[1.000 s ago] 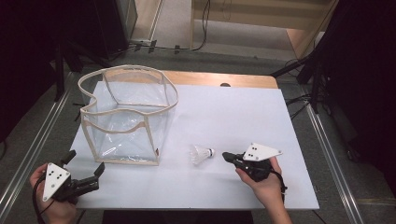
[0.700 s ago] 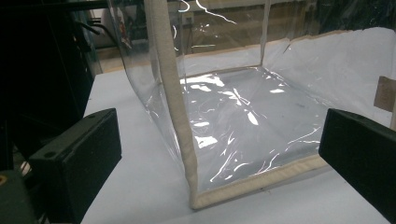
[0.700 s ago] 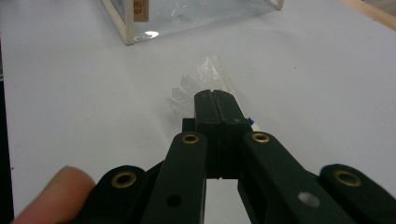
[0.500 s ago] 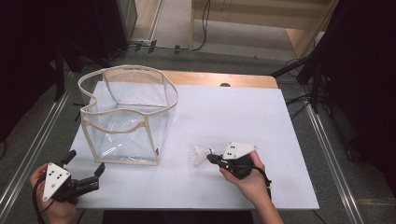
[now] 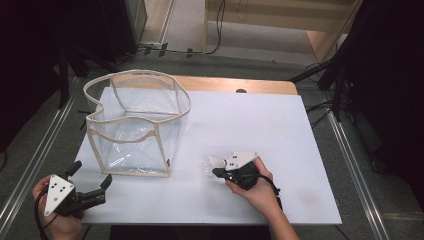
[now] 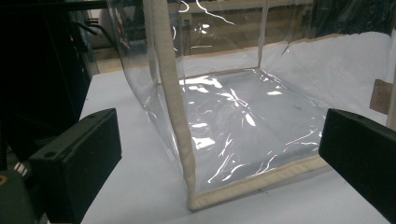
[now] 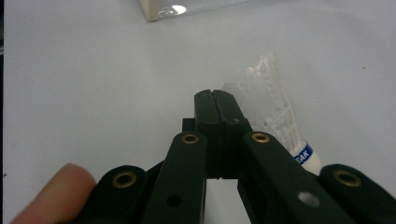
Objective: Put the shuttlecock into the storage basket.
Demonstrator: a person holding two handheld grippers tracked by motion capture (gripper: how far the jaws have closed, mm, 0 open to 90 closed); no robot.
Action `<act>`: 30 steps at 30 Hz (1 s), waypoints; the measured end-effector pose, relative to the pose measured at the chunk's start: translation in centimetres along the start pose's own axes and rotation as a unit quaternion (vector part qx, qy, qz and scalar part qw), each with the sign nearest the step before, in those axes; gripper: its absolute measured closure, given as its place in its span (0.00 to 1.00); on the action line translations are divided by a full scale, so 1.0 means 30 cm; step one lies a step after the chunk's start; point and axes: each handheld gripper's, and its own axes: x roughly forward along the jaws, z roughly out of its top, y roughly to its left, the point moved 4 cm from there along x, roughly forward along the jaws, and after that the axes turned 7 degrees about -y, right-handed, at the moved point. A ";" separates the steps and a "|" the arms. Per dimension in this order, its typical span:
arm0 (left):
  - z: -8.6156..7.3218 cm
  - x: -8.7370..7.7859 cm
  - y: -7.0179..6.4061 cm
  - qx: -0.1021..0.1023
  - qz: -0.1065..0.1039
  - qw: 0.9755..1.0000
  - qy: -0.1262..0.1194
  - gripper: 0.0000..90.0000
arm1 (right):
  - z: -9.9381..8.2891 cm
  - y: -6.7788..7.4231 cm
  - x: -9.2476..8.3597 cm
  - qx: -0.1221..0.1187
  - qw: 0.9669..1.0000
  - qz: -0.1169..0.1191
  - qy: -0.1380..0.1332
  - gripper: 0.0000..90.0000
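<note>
**A:** Starting at the near edge, what is the left gripper (image 5: 91, 176) doing?

**B:** It is waiting over the table's (image 5: 260, 115) near left corner, in the person's left hand. Its jaws are standing wide apart with nothing between them, and they are pointing at the near corner of the bag (image 6: 172, 107). I take it to be ready to steady the bag or hold its mouth open.

**A:** And the right gripper (image 5: 217, 173)?

**B:** It is working low over the near middle of the table, with its tips toward the bag. In the right gripper view its jaws are pressing flat against each other.

**A:** Are they holding the shuttlecock (image 7: 275, 116)?

**B:** I doubt it. The shuttlecock is lying on its side on the table. Its feathers are fanning out along the outside of one jaw, and its cork, with a blue band, is pointing back toward the hand. Whether a feather edge is caught in the seam, I cannot tell. It looks more like a missed pinch, or a nudge to line it up.

**A:** What is farther back?

**B:** The clear bag with beige trim is standing upright toward the far left, with its mouth gaping upward and nothing inside. That is probably where the shuttlecock is going. A bare strip of wood is showing along the far edge.
</note>
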 end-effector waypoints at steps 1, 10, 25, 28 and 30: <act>0.000 0.000 0.001 0.000 0.000 1.000 0.000 0.00 | -0.002 -0.002 0.012 -0.001 1.000 0.002 0.005 0.97; -0.001 0.003 0.000 -0.001 0.001 1.000 0.000 0.00 | 0.011 -0.042 0.034 0.017 1.000 -0.020 -0.007 0.97; -0.001 0.003 0.001 -0.004 0.001 1.000 -0.001 0.00 | 0.012 -0.172 0.054 0.080 0.993 -0.085 -0.015 0.97; -0.001 0.004 0.000 -0.002 0.001 1.000 0.000 0.00 | 0.002 -0.197 0.057 0.094 0.991 -0.100 -0.010 0.97; 0.000 0.002 0.001 -0.003 0.001 1.000 0.000 0.00 | -0.006 -0.217 0.057 0.110 0.988 -0.104 -0.015 0.97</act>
